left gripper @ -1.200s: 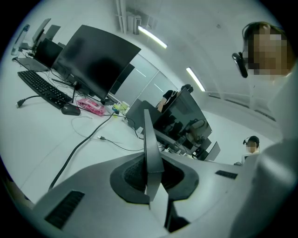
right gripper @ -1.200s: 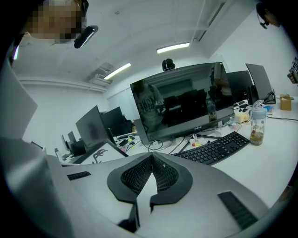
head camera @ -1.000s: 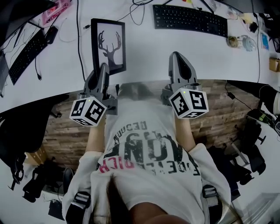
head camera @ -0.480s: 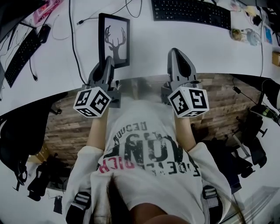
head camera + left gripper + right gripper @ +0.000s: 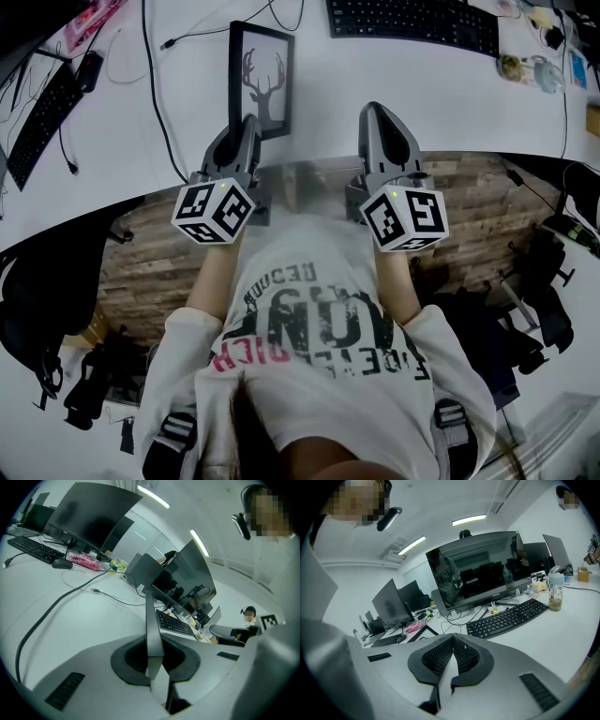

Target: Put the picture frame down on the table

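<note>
Left gripper (image 5: pixel 249 122): jaws clamped on near edge of picture frame (image 5: pixel 262 77). The deer print faces up, over the white table (image 5: pixel 441 103) near its front edge. Right gripper (image 5: pixel 376 111): jaws together, empty. Keyboard (image 5: pixel 412 26): farther back on table.

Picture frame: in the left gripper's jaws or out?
In: the left gripper is shut on the picture frame, seen edge-on between its jaws.
</note>
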`<state>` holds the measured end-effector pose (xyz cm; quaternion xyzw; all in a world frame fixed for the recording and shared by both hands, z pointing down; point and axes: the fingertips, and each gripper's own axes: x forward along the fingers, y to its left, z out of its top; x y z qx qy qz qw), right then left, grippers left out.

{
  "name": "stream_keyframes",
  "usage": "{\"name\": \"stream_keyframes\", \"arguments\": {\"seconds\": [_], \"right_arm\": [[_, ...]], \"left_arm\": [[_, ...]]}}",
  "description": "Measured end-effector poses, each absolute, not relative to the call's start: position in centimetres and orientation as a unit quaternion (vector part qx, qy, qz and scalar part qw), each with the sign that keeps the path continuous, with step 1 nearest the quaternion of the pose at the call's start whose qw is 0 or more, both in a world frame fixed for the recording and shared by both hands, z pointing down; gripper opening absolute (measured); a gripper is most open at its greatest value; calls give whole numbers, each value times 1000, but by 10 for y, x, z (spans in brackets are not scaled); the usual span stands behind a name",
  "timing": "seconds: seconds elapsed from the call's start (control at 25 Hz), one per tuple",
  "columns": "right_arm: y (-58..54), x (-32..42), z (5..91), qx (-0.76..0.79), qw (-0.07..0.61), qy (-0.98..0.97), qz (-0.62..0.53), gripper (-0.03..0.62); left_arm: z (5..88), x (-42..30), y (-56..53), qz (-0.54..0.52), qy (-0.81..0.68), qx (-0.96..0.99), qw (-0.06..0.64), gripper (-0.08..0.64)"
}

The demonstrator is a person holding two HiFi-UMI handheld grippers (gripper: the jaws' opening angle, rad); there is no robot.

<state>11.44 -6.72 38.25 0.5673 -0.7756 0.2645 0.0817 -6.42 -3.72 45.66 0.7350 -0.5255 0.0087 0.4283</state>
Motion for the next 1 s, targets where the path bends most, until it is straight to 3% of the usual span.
{"name": "stream_keyframes", "arguments": {"seconds": [1.0], "right_arm": [[-58,107,383,574,84,-771,263,1]], "left_arm": [[485,-79,-34,49,-546,705,450,61]]}}
